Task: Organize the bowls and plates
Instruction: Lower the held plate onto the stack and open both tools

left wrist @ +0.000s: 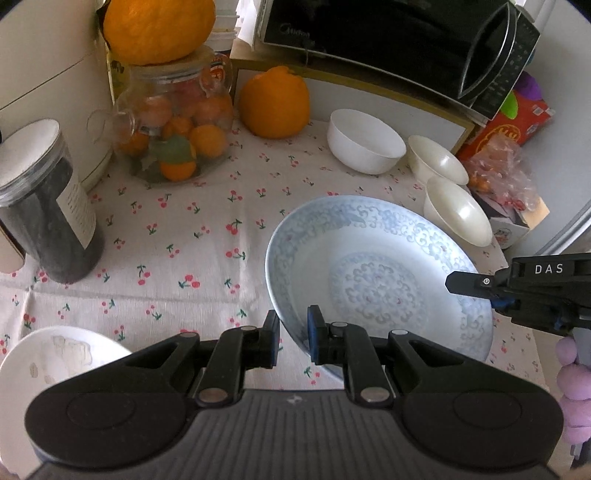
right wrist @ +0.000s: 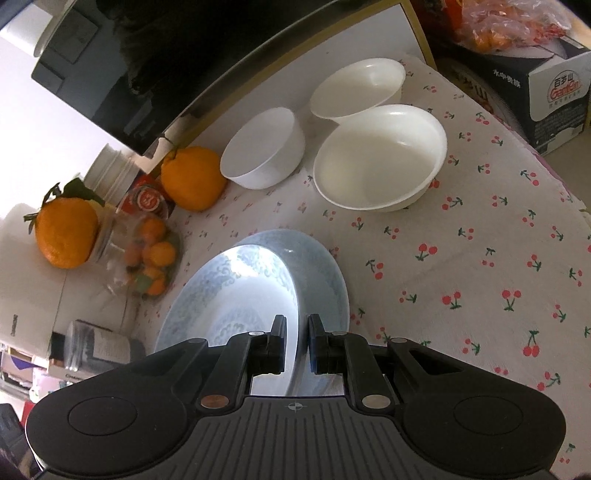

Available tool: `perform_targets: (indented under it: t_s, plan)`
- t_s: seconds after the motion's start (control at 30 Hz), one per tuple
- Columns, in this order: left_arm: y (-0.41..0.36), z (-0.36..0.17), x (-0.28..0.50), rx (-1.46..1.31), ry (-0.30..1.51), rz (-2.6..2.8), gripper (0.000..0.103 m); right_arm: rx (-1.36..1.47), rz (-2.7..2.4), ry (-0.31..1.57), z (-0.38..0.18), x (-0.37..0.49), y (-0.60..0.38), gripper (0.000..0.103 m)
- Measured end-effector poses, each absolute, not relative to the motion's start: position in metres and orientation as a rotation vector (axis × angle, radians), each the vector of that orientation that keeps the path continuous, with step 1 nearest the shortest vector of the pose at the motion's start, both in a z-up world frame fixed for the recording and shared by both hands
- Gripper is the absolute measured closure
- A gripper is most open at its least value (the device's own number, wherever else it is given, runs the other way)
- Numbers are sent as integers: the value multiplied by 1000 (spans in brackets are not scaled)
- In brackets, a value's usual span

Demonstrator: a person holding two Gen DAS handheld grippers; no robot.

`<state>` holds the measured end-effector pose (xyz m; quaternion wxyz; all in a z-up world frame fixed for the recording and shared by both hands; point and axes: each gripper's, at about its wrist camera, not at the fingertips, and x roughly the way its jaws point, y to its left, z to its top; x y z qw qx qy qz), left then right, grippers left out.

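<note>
Both claws pinch the blue-patterned plate [left wrist: 376, 273] at opposite rims; left claw [left wrist: 293, 338] near edge, right claw [right wrist: 296, 343] far side.

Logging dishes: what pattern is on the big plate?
Pale blue scrollwork on white plate, clearest in the left wrist view.

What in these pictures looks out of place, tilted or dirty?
The blue plate is tilted, not flat on the cloth: both grippers, left and right, pinch its rim. The white plate at lower left carries pale smears, perhaps residue. An orange sits oddly on the jar.
</note>
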<state>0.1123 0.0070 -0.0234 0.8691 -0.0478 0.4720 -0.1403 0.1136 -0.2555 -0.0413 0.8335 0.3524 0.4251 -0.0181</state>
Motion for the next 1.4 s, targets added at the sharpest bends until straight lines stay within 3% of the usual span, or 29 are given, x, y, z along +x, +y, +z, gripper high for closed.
perform_targets:
  t_s: [1.4]
  plan:
    - [-19, -40, 119, 87, 907, -266, 86, 636, -129, 893, -54, 126, -247, 90]
